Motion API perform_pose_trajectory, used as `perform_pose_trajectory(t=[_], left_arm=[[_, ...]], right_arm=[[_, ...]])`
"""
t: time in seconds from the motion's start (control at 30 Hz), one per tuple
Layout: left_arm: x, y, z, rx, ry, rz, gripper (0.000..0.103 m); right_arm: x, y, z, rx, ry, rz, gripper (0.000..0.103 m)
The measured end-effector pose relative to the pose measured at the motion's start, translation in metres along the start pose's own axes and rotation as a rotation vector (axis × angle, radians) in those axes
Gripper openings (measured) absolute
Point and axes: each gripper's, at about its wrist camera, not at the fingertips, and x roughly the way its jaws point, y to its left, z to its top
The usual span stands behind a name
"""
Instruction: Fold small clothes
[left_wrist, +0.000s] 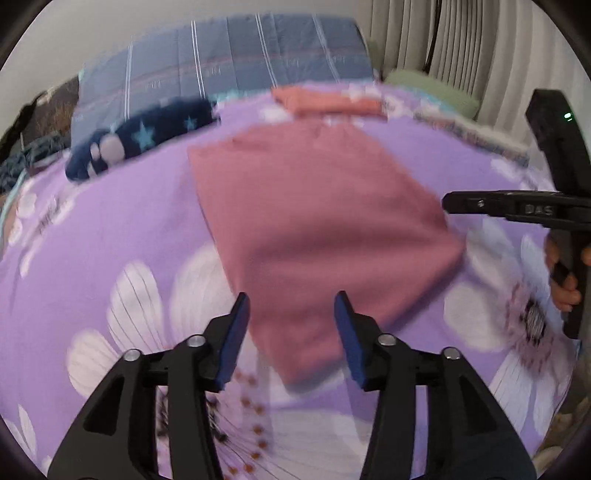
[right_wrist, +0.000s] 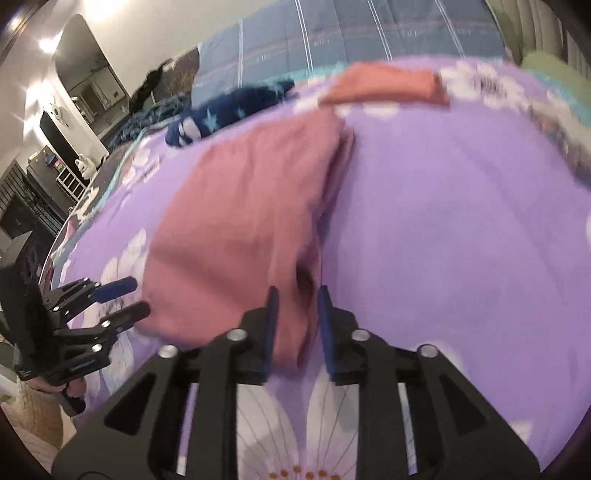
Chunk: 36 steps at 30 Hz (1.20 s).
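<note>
Fold in progress: pink garment laid flat mid-bedspread, partly folded.
Right gripper, jaws narrowly apart, straddles the garment's 6 o'clock corner, not yet pinched; left gripper, jaws wide apart, holds nothing. All layers should be pinched before lifting.

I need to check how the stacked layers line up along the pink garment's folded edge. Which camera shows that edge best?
The right wrist view: the pink garment has its layered edge running straight up from the right gripper, whose fingers straddle it. The left wrist view shows the garment's flat top, with that edge thin and blurred at its right.
</note>
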Motion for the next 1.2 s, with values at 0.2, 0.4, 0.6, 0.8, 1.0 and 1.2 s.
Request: perform_pose_trajectory(t=[0.2, 0.4, 0.6, 0.8, 1.0, 1.2], left_arm=[[0.014, 0.032, 0.041, -0.07, -0.042, 0.081, 0.06], [0.035, 0.03, 0.076, -0.018, -0.071, 0.114, 0.06], [0.103, 0.053, 0.065, -0.029, 0.044, 0.215, 0.078], [0.094, 0.072, 0.058, -0.141, 0.021, 0.127, 0.078], [0.082, 0.075, 0.058, -0.175, 0.016, 0.046, 0.078], [0.078, 0.073, 0.058, -0.202, 0.03, -0.02, 0.078]], right_arm=[[0.027, -0.009, 0.057, 0.041, -0.019, -0.017, 0.027], [0.064, 0.014, 0.096, -0.042, -0.02, 0.021, 0.017], [0.124, -0.008, 0.106, -0.082, 0.049, -0.167, 0.0], [0.102, -0.028, 0.099, 0.019, -0.011, -0.065, 0.004], [0.061, -0.033, 0.085, 0.041, -0.014, -0.018, 0.042], [0.059, -0.042, 0.065, 0.13, 0.073, 0.062, 0.047]])
